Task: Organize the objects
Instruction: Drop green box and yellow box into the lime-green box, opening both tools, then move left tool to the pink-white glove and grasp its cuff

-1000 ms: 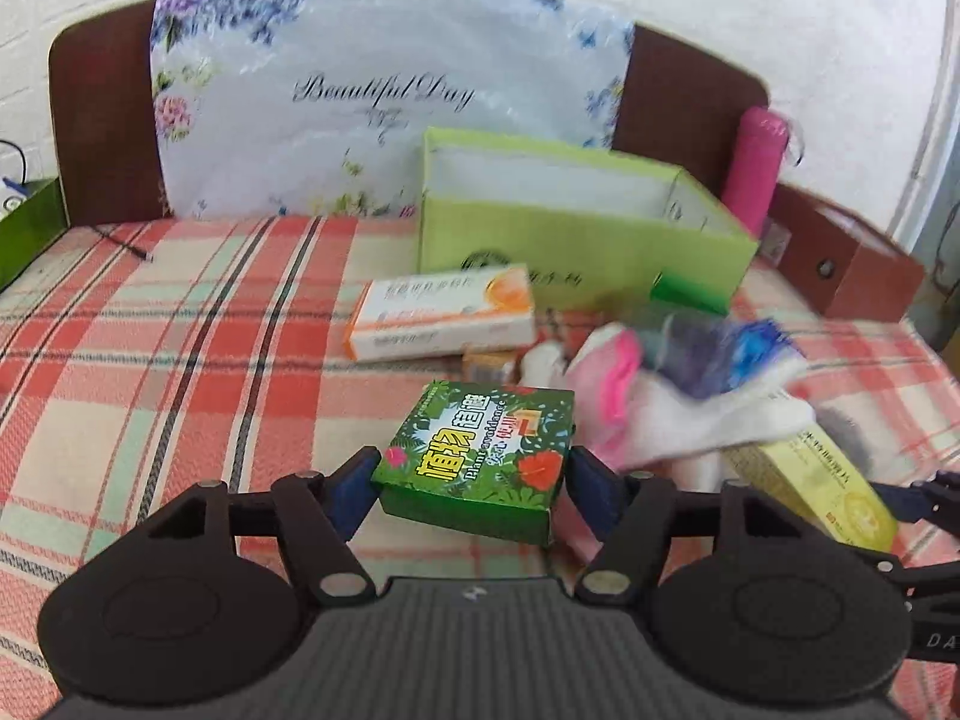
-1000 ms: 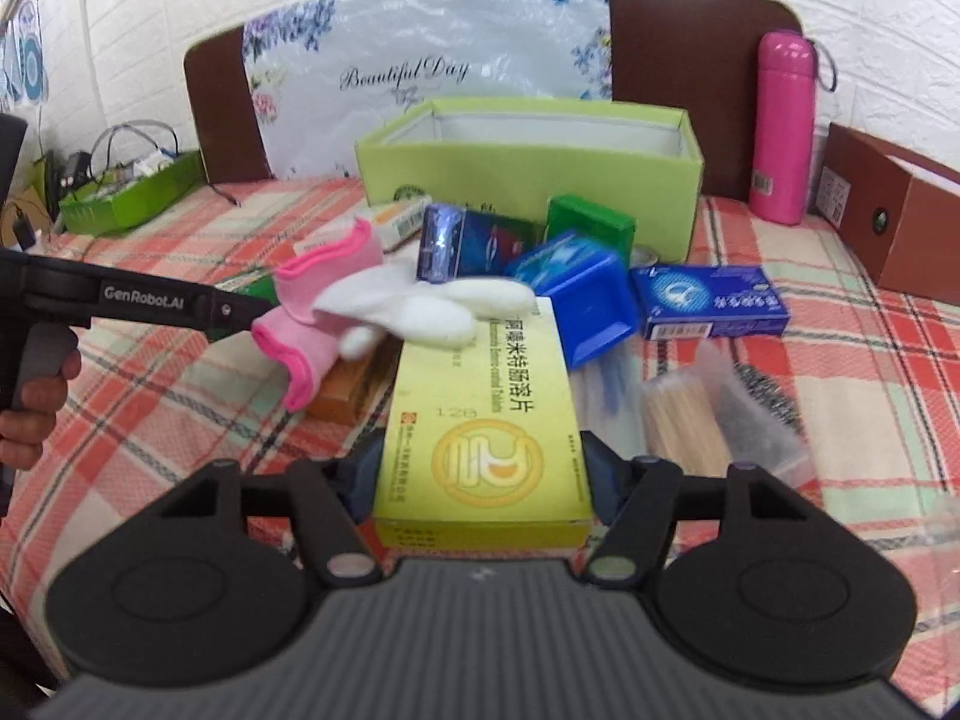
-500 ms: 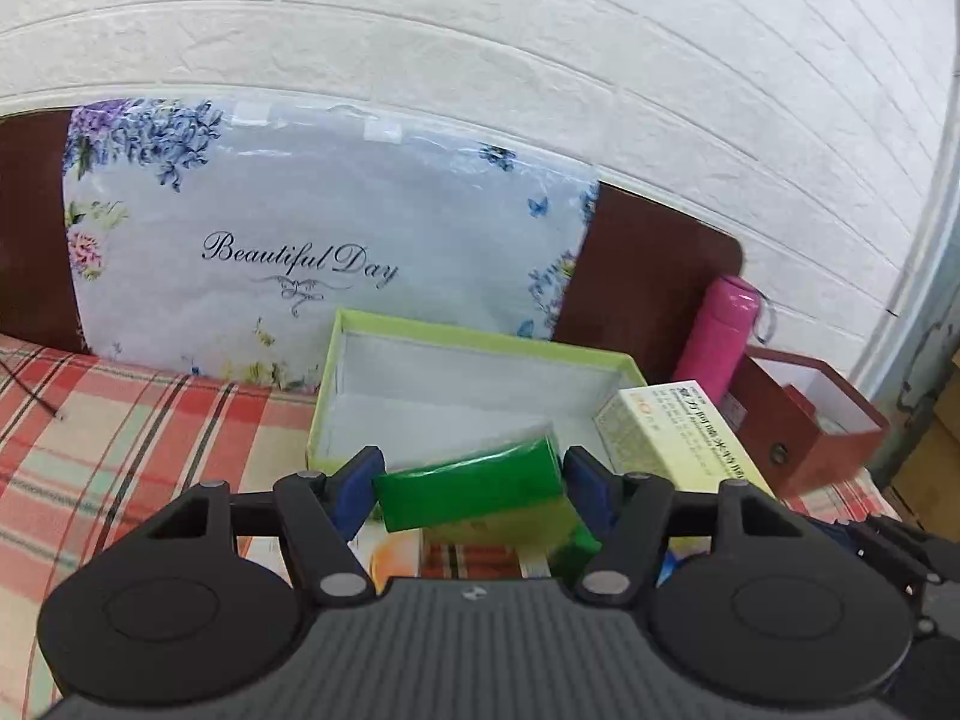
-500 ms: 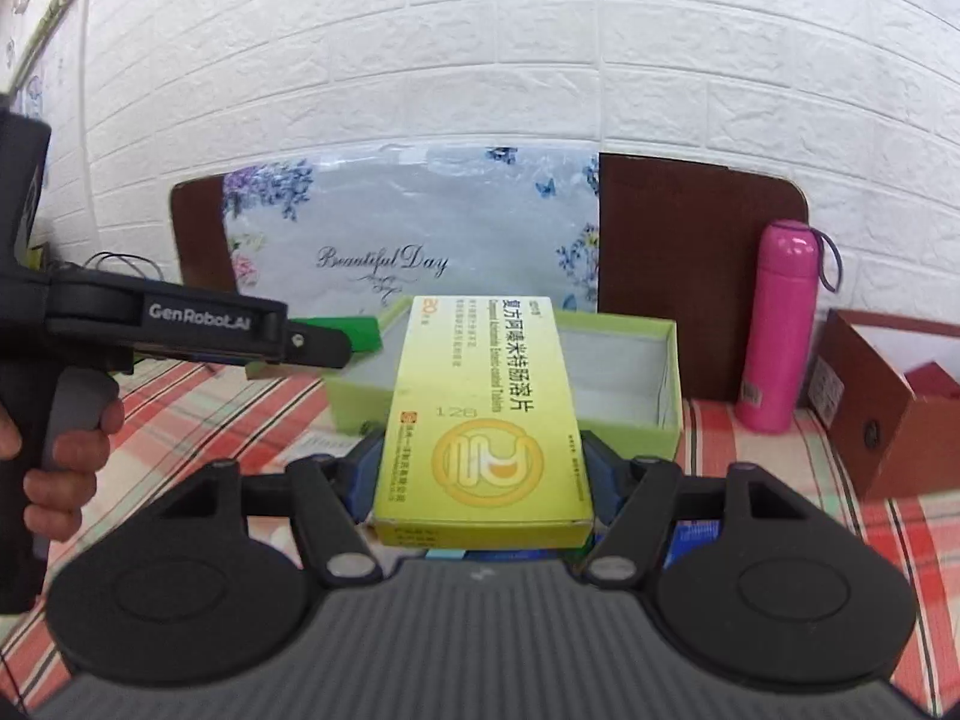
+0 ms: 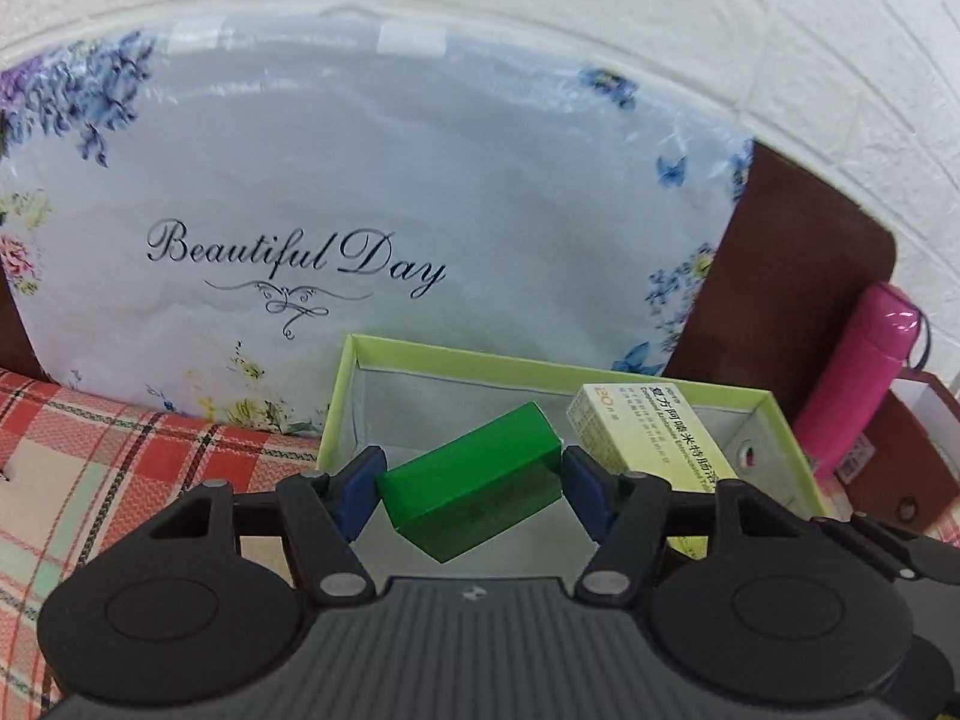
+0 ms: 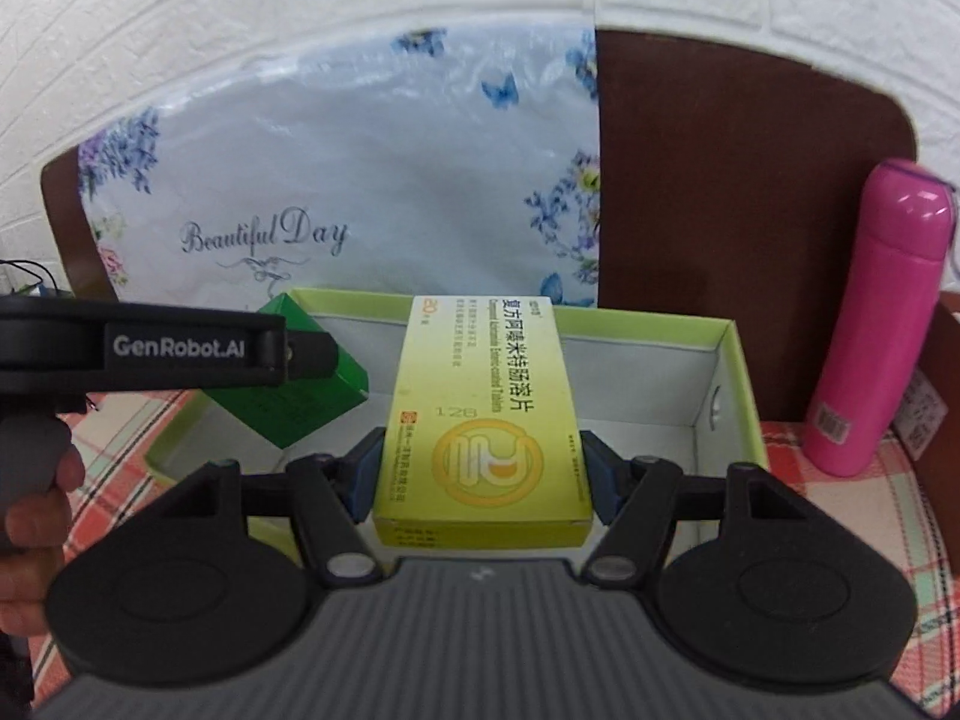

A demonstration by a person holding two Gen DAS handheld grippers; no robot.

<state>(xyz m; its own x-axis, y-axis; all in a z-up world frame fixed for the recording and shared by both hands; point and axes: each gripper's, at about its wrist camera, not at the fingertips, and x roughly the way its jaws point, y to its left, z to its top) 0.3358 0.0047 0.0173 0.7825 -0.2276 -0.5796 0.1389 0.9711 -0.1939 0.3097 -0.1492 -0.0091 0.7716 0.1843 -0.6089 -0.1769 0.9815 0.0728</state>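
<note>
Lime-green tray [image 6: 735,360], green box [image 5: 474,480], yellow box [image 6: 486,420] held above

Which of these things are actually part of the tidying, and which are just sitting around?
In the job:
left gripper, holding green box
right gripper, holding yellow box
open lime-green box

Lying about:
pink flask
floral bag
brown box

A pink flask [image 6: 888,324] stands upright on the plaid bedcover [image 5: 90,450]. A floral "Beautiful Day" bag [image 5: 360,210] leans on the brown headboard [image 6: 750,210], below a white brick wall [image 6: 300,0].
</note>
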